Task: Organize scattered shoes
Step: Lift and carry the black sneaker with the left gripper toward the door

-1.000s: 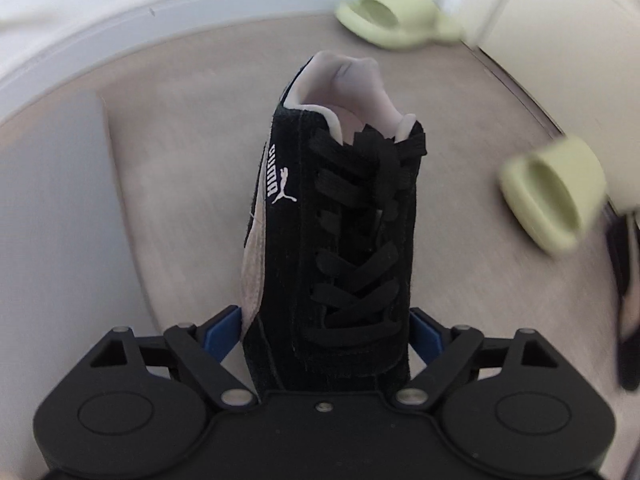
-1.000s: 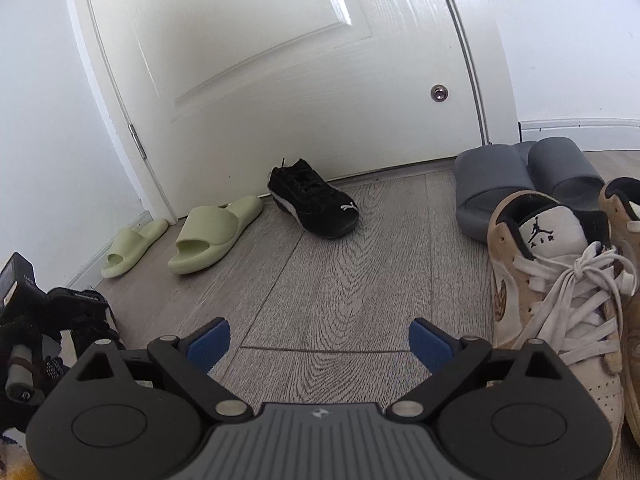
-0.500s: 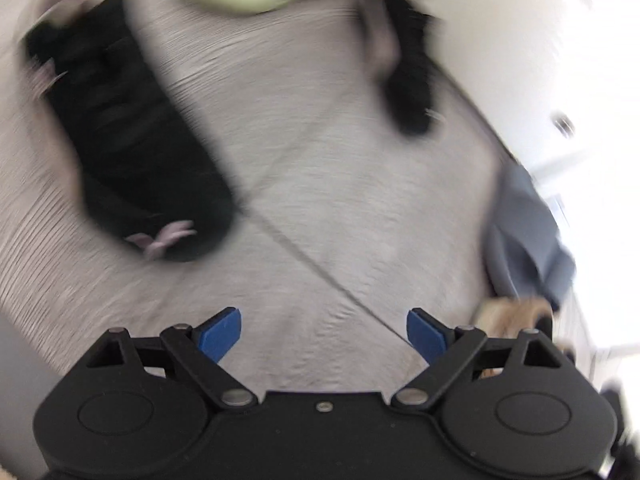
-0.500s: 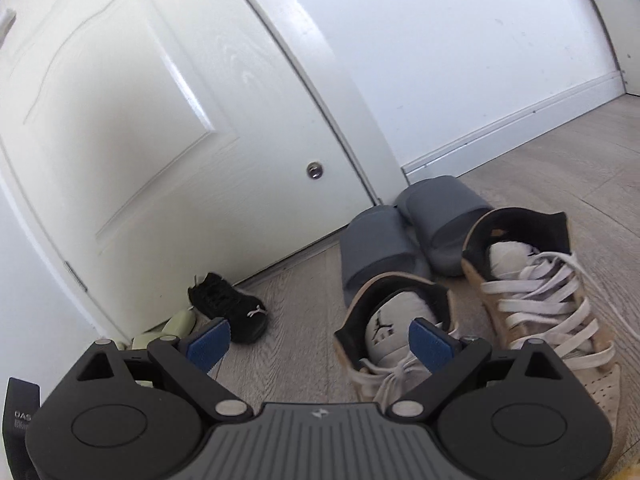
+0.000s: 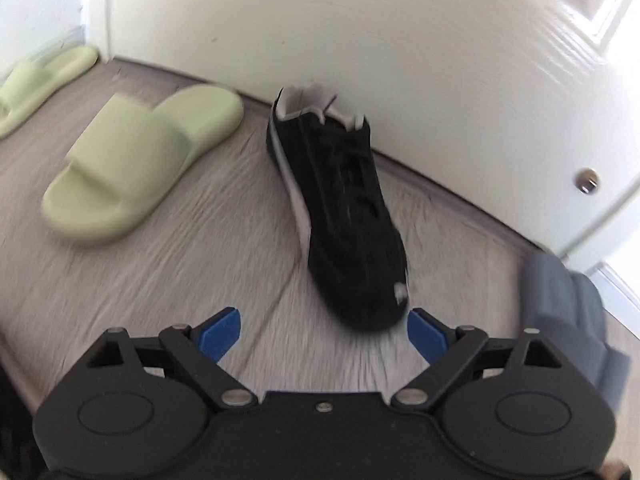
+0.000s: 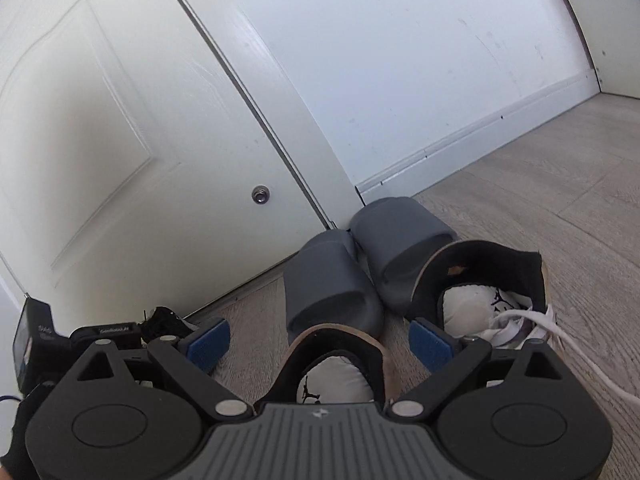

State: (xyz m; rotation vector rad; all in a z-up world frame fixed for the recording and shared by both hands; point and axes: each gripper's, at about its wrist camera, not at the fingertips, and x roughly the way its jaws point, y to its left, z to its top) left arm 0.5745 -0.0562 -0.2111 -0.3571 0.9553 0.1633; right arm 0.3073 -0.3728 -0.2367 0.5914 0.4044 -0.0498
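Left hand-held gripper hangs spread wide, gripping nothing, with the black suede lace-up sneaker on the floor, heel near the white panelled door. Right hand-held gripper gapes released over a tan high-top sneaker, away from that door.

White panelled door, pale wall (scuffed), seemingly wood-look floor
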